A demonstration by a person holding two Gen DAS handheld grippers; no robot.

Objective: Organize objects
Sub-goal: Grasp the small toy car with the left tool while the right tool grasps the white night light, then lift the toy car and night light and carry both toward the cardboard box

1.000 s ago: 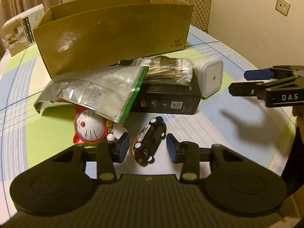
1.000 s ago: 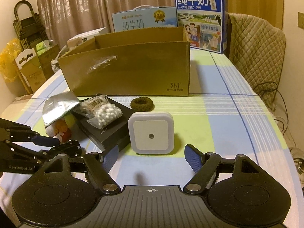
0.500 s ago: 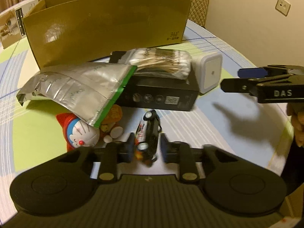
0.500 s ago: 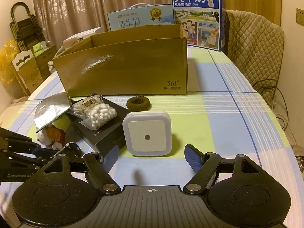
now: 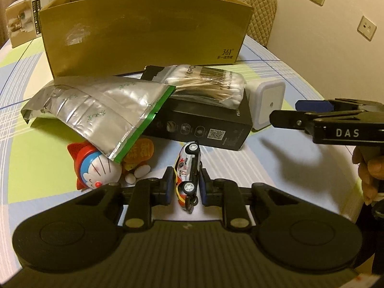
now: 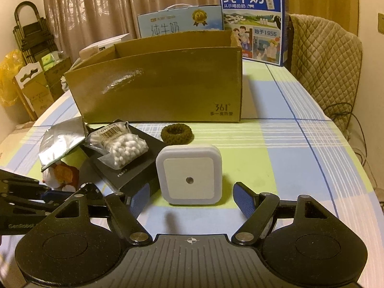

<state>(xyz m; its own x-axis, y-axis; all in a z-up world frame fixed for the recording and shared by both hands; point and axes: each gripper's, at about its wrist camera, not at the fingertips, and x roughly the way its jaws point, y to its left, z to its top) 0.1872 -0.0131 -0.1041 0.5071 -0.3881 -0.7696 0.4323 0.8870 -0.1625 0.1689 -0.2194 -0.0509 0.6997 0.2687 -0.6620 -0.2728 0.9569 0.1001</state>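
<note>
our left gripper [image 5: 184, 187] has its jaws clamped on the toy car [image 5: 187, 170], pads pressing its flanks; the car stands tipped nose-up, its tail low by the surface [image 5: 283, 165], and we cannot tell whether it has cleared the cloth. our right gripper [image 6: 189, 198] holds its jaws wide apart, empty, with the white night light [image 6: 189, 174] standing just ahead between them, untouched.

we judge the tidying is barely begun. the cardboard box [image 6: 163, 86] stands open at the back of the surface, and what we see of its inside looks bare, though its floor is hidden. outside it wait the night light, the black box [image 5: 206, 124], the bag of cotton swabs [image 5: 206, 86] lying on top of that, the foil pouch [image 5: 96, 110] leaning against it and draped over the cat figurine [image 5: 96, 168], and the car in our grip. dropping the car into the box is likely the first deposit.

the left wrist view alone shows the car and the clamp on it, the figurine's face, and a hand [image 5: 370, 168] on the right gripper. the right wrist view alone shows the brown hair tie [image 6: 177, 134] between the box and the night light, the swab tips, the milk cartons [image 6: 254, 24] and the box's inner wall.
</note>
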